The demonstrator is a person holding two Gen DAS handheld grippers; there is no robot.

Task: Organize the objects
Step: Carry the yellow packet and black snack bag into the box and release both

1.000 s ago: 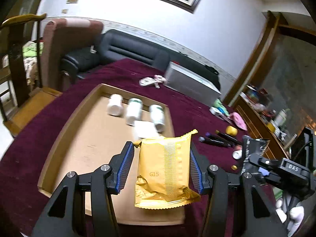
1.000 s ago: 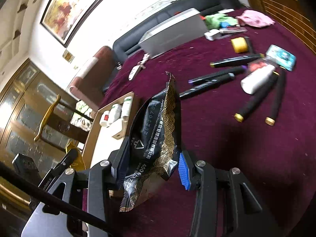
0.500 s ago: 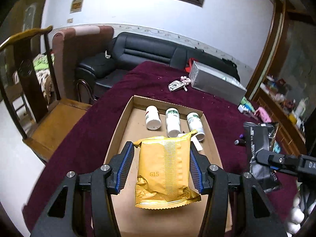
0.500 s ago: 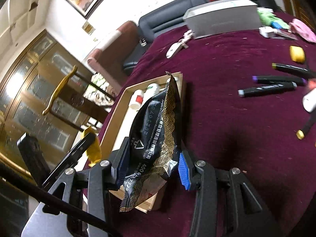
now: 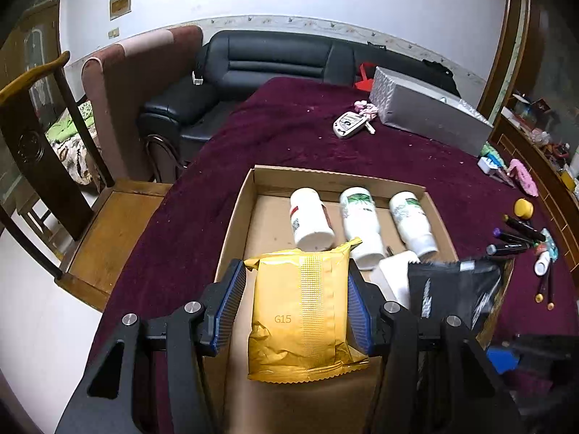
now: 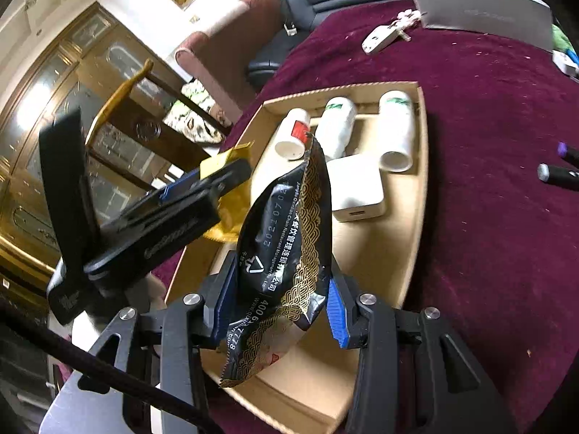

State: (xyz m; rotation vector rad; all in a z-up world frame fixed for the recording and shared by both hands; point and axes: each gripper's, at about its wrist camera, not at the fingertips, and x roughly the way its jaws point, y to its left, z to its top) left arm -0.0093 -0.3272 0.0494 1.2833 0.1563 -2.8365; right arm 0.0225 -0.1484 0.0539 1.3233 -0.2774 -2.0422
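bottles (image 5: 311, 217): 3 | snack packets (image 5: 300, 318): 2 | cardboard tray (image 5: 235, 224): 1 | white box (image 6: 356, 184): 1

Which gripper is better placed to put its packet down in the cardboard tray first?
Left, probably. The left gripper holds its yellow packet over bare tray floor; the right gripper's black packet hangs nearer the rim.

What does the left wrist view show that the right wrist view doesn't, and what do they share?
Only the left wrist view: the yellow cap, the pink cloth and the whole face of the gold packet in the left claw.

Only the right wrist view: the glass-fronted cabinet and the gold-patterned print on the black packet in the right claw.

Both: the cardboard tray, three white bottles, the white block, the key fob and the silver box.
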